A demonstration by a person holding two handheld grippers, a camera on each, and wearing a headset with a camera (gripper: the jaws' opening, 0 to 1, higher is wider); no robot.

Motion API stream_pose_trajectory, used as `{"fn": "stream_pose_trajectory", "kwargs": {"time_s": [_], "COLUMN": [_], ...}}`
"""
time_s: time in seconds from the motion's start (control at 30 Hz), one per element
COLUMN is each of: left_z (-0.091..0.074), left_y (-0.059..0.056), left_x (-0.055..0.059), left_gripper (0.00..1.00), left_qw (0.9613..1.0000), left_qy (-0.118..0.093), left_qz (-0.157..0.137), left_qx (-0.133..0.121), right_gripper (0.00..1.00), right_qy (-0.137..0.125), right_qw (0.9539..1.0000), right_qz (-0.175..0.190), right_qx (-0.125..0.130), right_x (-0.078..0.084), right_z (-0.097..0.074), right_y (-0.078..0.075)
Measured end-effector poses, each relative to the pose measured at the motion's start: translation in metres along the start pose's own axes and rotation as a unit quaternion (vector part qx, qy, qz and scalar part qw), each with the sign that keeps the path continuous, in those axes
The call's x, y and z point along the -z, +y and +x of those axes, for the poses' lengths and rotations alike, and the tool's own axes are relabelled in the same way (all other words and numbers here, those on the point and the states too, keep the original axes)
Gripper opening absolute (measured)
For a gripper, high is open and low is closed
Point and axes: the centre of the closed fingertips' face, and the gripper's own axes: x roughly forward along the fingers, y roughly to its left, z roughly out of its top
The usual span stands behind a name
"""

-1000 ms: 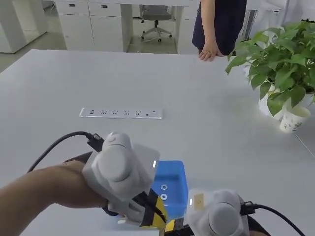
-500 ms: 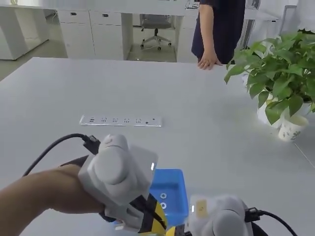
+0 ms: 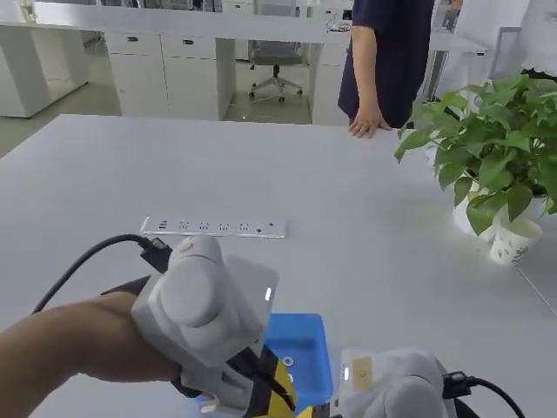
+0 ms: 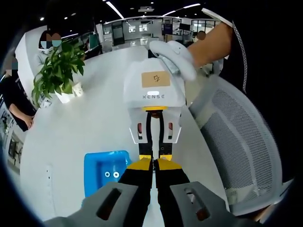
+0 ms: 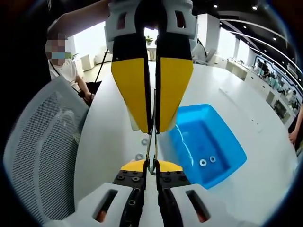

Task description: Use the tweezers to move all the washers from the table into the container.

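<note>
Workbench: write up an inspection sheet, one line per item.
Surface: white table, level.
Job's things: blue container holding two washers; two loose washers beside it; tweezers between the grippers.
Clutter: power strip; plant; cup.
Grippers: left gripper and right gripper tip to tip, both shut on tweezers.
Cables: black cable from left gripper; second cable from right.
Surroundings: person, hand on far edge; office chair; cabinets.

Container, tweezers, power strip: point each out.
container [image 5: 210, 135], right gripper view, bare floor.
tweezers [image 5: 151, 144], right gripper view, thin metal shaft.
power strip [image 3: 213, 227], head view, middle of top face.
</note>
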Motion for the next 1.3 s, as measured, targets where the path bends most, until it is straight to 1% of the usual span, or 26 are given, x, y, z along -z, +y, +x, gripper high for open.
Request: {"fn": "stream_pose_trajectory", "kwargs": {"time_s": [0.23, 0.37, 0.63, 0.77, 0.97, 1.3], "left_z": [-0.007, -0.011, -0.022, -0.027, -0.033, -0.038], "left_y": [0.005, 0.008, 0.018, 0.025, 0.036, 0.051], "left_x": [-0.007, -0.010, -0.018, -0.021, -0.024, -0.022], "left_gripper": [0.05, 0.05, 0.05, 0.05, 0.05, 0.05], "left_qw": [1.0000, 0.9999, 0.9998, 0.9996, 0.9993, 0.9991], "left_qy": [0.003, 0.006, 0.010, 0.011, 0.014, 0.019], "left_qz": [0.002, 0.004, 0.009, 0.012, 0.017, 0.019], "left_qx": [-0.008, -0.010, -0.016, -0.021, -0.029, -0.033], "right_gripper": [0.09, 0.09, 0.09, 0.09, 0.09, 0.09], "right_qy": [-0.001, 0.000, -0.008, -0.012, -0.017, -0.021], "right_qw": [1.0000, 0.9999, 0.9998, 0.9996, 0.9994, 0.9991], "right_qz": [-0.004, -0.008, -0.013, -0.017, -0.024, -0.028], "right_qx": [0.007, 0.007, 0.014, 0.017, 0.020, 0.023], "right_x": [-0.007, -0.011, -0.022, -0.028, -0.035, -0.041], "right_z": [-0.008, -0.011, -0.019, -0.022, -0.024, -0.023], "right_y": [-0.006, -0.009, -0.019, -0.028, -0.039, -0.055]}}
